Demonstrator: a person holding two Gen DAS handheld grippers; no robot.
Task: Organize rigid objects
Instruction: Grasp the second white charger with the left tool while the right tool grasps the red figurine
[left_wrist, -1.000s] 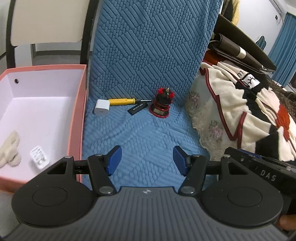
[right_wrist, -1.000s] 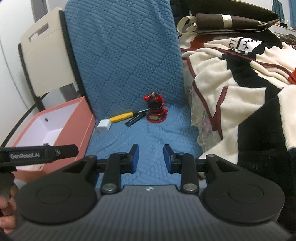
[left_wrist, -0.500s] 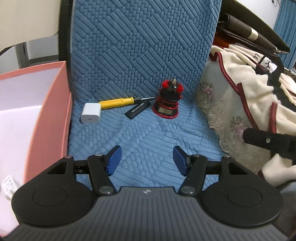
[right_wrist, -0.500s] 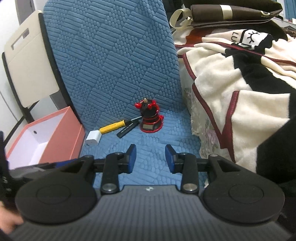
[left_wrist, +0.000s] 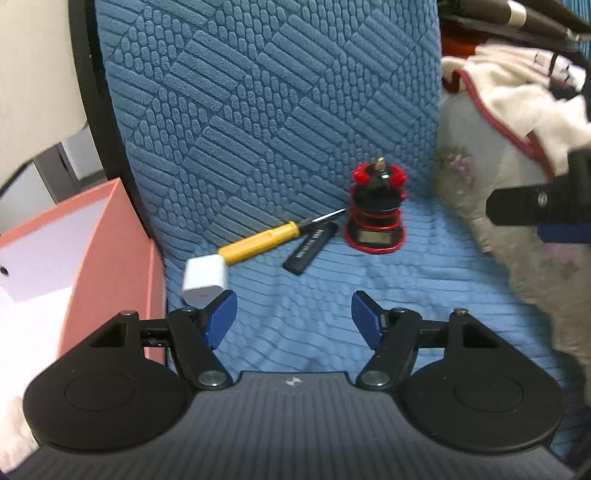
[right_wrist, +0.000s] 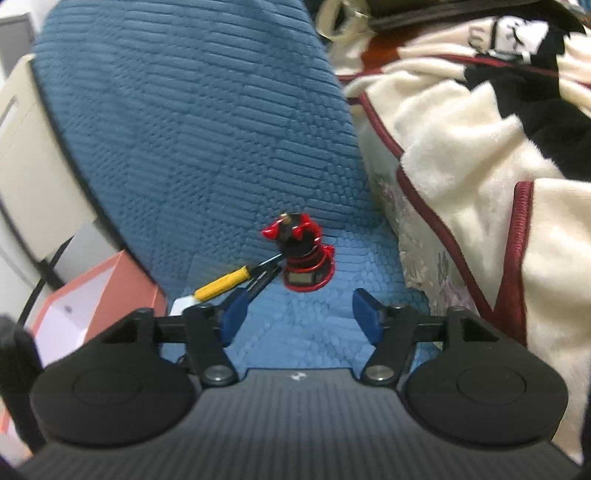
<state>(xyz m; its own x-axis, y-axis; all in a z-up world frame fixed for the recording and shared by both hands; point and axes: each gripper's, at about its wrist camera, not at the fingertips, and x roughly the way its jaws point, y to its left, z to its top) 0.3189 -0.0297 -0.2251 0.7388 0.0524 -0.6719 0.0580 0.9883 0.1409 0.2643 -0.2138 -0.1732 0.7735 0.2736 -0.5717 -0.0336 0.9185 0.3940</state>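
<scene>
We have four loose things left on the blue cushioned seat (left_wrist: 369, 295): a white charger (left_wrist: 204, 277), a yellow-handled screwdriver (left_wrist: 258, 243), a black stick (left_wrist: 311, 246) and a red-and-black stand (left_wrist: 376, 218). They lie in a row at about twelve o'clock from both grippers, the charger at the nine o'clock end, the stand at the three o'clock end, and the screwdriver tip reaching toward the stand's base. The pink box (left_wrist: 114, 258) sits off the seat at nine o'clock; in this view we see only a slice of its pale inside, so we cannot tell what it holds. We judge that most of the sorting is still ahead.

Our left gripper (left_wrist: 291, 319) has its fingers apart and opening, with nothing between them; the charger sits just beyond the nine o'clock finger. Our right gripper (right_wrist: 295, 317) is also opening, fingers apart and empty, the stand (right_wrist: 303, 254) ahead at twelve o'clock.

Against a second ago, the right fingers were nearly together and are now wide. Both views have closed in on the row: the things look larger, the box has slid toward the edge, and the right gripper now shows at three o'clock in the left view.
</scene>
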